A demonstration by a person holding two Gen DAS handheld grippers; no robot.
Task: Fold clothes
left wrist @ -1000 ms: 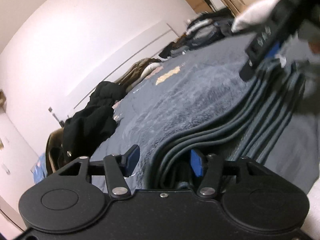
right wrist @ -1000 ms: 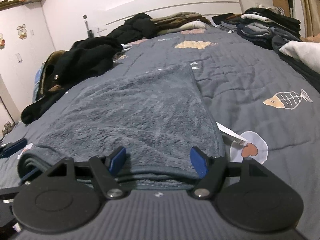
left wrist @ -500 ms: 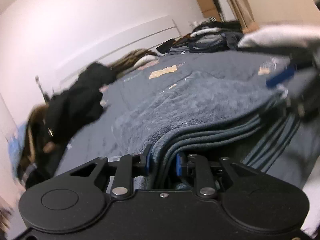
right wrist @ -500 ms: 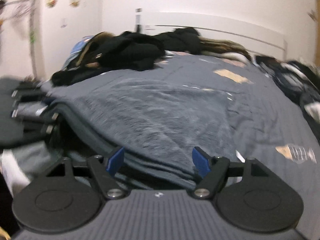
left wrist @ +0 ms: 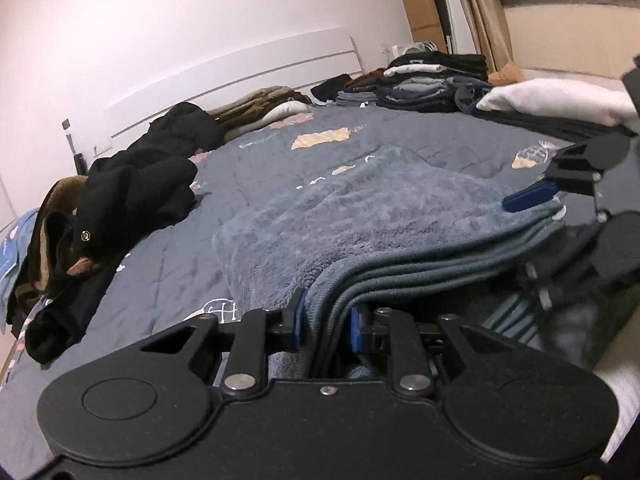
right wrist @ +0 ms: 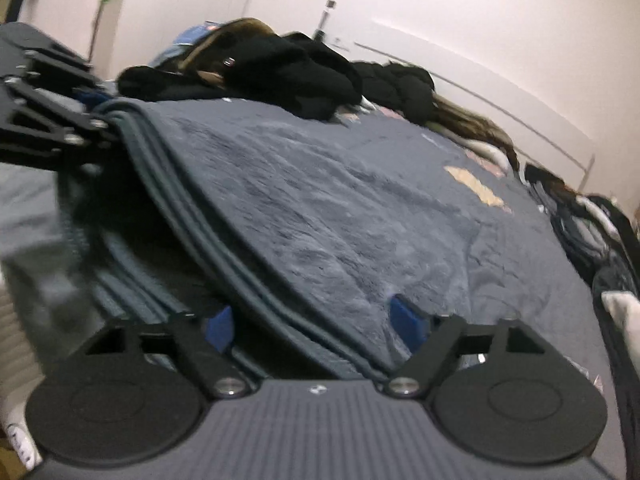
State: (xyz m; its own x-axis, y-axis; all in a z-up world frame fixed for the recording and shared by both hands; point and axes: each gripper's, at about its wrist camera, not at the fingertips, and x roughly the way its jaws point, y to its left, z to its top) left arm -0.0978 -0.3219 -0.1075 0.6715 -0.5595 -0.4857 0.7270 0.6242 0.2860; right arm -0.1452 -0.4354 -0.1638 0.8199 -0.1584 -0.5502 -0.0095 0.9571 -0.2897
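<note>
While the left gripper has its jaws pinched narrow on the stacked hems of the grey fleece, the right gripper has its jaws spread wide, one blue pad at each side of the fleece's other corner, not pressing it. In the left view, the fleece fans out from 6 o'clock towards 1 o'clock over the bed, its layered edges running to 3 o'clock, where the right gripper's blue pad lies on top of the cloth. In the right view, the same edges run from 6 o'clock up to 10 o'clock, where the left gripper grips them. Black clothes lie heaped at 9 o'clock in the left view, well apart from the fleece. Folded stacks sit at 1 o'clock by the headboard.
</note>
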